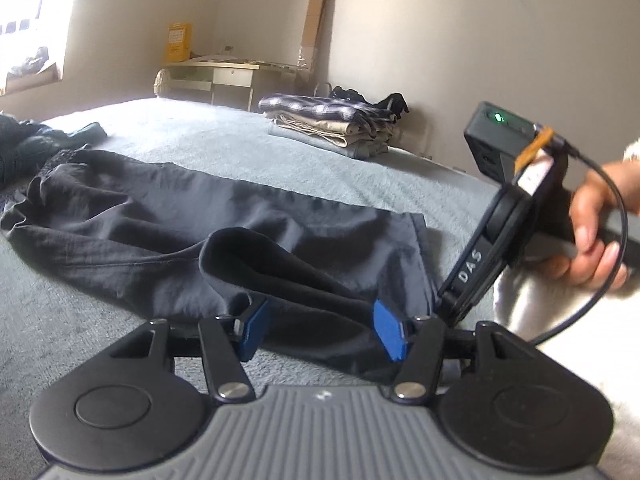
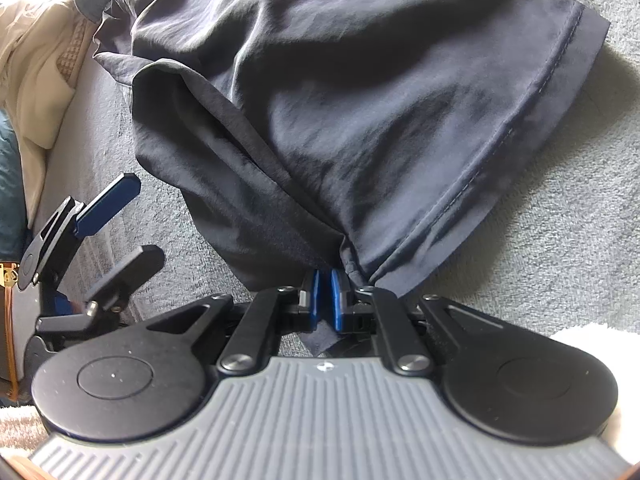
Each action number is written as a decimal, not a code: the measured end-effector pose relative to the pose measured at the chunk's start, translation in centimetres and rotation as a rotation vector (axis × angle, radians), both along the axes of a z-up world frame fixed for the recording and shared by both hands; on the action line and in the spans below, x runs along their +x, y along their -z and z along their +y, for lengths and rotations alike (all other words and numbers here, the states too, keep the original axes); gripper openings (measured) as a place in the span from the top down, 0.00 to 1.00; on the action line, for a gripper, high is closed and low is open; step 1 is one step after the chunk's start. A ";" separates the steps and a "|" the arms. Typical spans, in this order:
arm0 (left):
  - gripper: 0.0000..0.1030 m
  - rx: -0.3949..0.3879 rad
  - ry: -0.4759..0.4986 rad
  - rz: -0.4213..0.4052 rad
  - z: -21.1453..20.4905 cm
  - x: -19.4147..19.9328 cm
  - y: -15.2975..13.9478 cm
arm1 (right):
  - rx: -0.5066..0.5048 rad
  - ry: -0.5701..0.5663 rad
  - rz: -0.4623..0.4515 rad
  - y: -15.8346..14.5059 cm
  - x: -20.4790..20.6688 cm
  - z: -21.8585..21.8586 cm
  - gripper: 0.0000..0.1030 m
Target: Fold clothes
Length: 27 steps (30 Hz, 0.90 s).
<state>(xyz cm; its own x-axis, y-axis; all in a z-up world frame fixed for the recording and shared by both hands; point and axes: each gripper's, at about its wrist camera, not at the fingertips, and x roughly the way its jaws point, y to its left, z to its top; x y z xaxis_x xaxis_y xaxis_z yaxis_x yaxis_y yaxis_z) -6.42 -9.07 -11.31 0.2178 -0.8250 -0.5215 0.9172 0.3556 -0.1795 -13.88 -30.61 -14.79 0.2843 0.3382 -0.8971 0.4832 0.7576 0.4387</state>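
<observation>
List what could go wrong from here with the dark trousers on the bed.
1. The right tongs pinch only a small corner of the dark trousers at the hem; lifting may let the cloth slip out.
2. The left tongs stand open around a raised fold, not gripping, so a lift now would likely drag one side and skew the fold.
3. A wide sweep across the bed could perhaps disturb the folded stack.

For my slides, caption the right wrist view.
Right tool shut on dark trousers' hem corner over grey blanket.

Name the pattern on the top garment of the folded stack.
Dark-and-light plaid on the top garment; clearest in the left wrist view.
</observation>
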 end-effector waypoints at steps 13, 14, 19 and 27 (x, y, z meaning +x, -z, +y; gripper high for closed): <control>0.44 0.039 0.064 -0.140 0.5 -2.0 0.3 | 0.073 0.044 -0.014 -0.3 -0.4 -0.5 0.80; 0.44 0.045 0.076 -0.155 0.6 -2.2 0.3 | 0.090 0.051 -0.027 -0.4 -0.6 -0.6 0.72; 0.44 0.091 0.162 -0.221 0.1 -3.5 0.7 | 0.172 0.123 -0.089 -1.1 -1.8 -1.7 0.57; 0.45 0.149 0.337 -0.312 -1.8 -5.8 1.9 | 0.315 0.330 -0.223 -3.7 -4.9 -6.0 0.54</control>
<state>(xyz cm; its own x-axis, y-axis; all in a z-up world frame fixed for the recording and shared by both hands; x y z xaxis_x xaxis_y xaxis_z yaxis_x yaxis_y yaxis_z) -12.21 -10.90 -13.20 0.1158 -0.7975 -0.5921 0.9878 0.0301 0.1527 -18.79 -36.58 -11.13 0.5947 0.4426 -0.6712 0.5433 0.3941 0.7413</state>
